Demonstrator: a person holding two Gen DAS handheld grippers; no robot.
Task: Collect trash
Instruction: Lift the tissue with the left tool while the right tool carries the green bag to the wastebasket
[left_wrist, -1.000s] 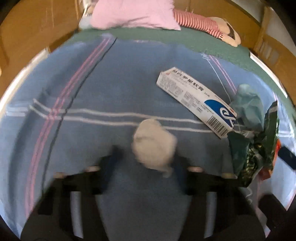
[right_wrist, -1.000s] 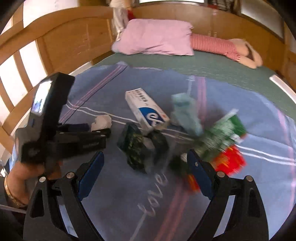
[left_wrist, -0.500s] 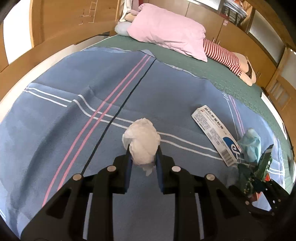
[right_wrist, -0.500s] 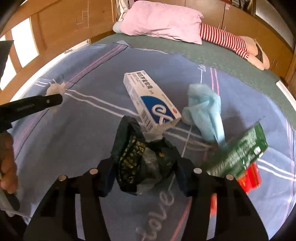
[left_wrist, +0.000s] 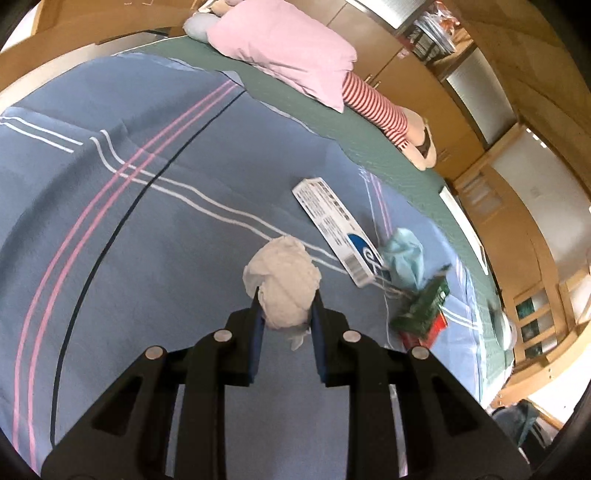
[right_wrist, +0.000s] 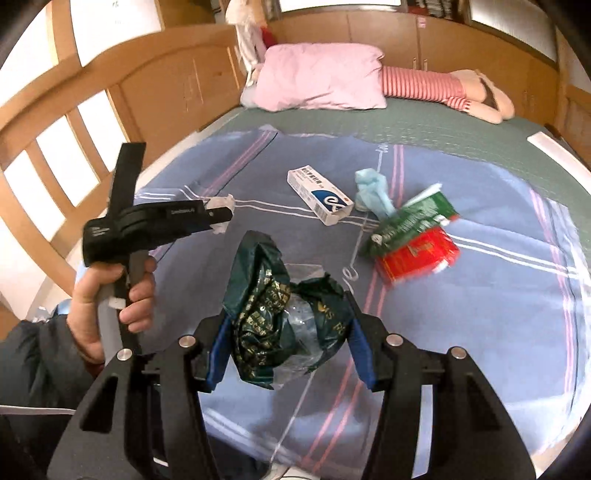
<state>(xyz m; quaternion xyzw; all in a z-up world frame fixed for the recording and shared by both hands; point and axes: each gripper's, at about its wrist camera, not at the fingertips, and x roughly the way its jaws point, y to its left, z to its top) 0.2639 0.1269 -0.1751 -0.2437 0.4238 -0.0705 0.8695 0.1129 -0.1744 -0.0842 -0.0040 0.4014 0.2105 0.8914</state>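
Tissue wad (left_wrist: 282, 284) between left hand-held gripper (left_wrist: 285, 306) pads, above blanket (left_wrist: 147, 258)

The left tongs (left_wrist: 285, 314) pinch a crumpled white tissue wad (left_wrist: 282, 282) above the blue striped bedspread (left_wrist: 110, 221), with a long white cardboard box (left_wrist: 338, 230) lying toward the bed's right edge.

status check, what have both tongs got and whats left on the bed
Left tongs shut on white tissue wad. Right tongs shut on dark green wrapper. Left on blanket: medicine box, blue mask, green packet, red packet. Nothing blocking.
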